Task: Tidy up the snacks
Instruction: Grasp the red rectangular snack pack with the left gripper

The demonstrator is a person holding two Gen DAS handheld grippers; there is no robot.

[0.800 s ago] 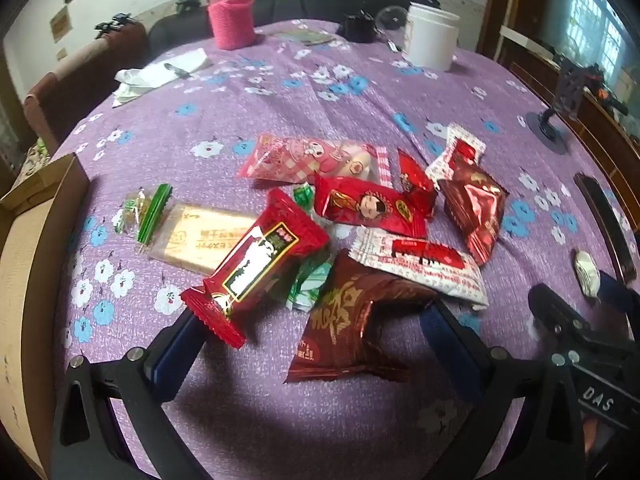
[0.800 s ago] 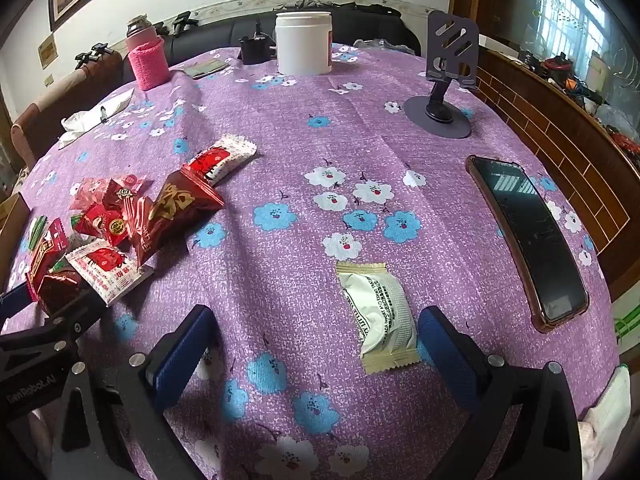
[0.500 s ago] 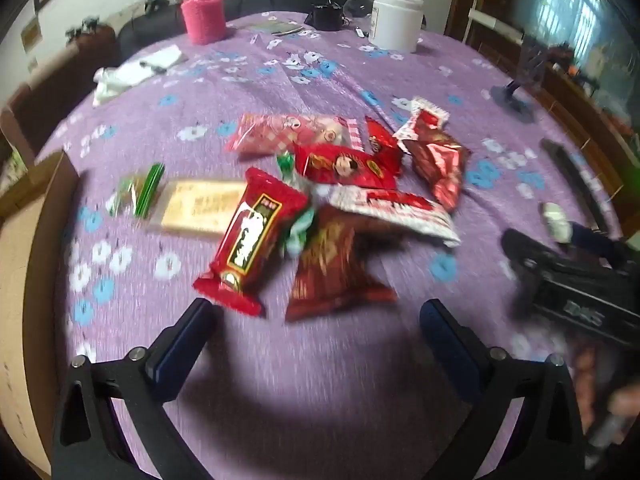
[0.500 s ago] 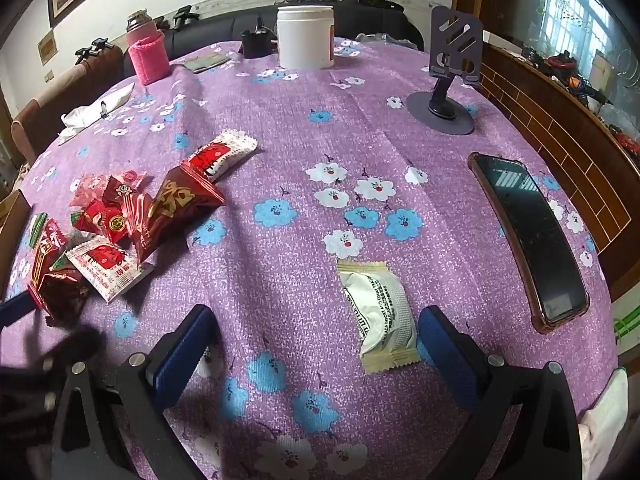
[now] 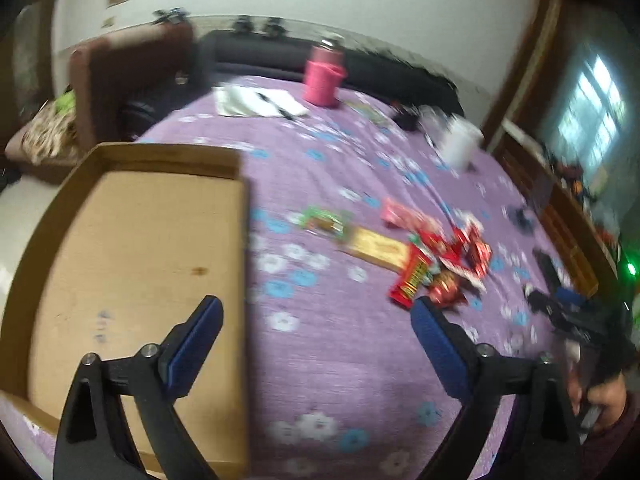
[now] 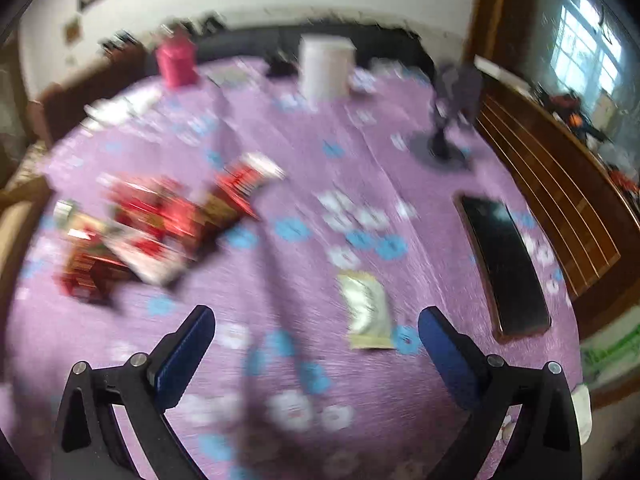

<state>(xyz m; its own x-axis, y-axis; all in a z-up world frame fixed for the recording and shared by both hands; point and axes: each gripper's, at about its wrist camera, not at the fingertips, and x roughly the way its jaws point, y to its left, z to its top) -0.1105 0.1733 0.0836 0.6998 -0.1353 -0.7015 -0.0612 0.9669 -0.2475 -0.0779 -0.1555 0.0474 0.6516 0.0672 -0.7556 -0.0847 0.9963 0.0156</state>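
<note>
Both of my hand-held grippers, left [image 5: 316, 320] and right [image 6: 316, 330], gape empty, the snack pile [image 5: 436, 258] sits right of centre, the cardboard box [image 5: 136, 240] left, so next I should grab one packet.

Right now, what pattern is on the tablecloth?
Purple tablecloth with white and blue flowers; clearest in the right wrist view.

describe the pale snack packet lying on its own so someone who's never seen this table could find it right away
On the purple flowered tablecloth, look left of the black phone near the table's right edge. The pale silver-white packet lies flat there, alone, just ahead of the open right gripper. Unlike the red wrappers in the pile of snacks further left, it is pale and touches nothing else.
</note>
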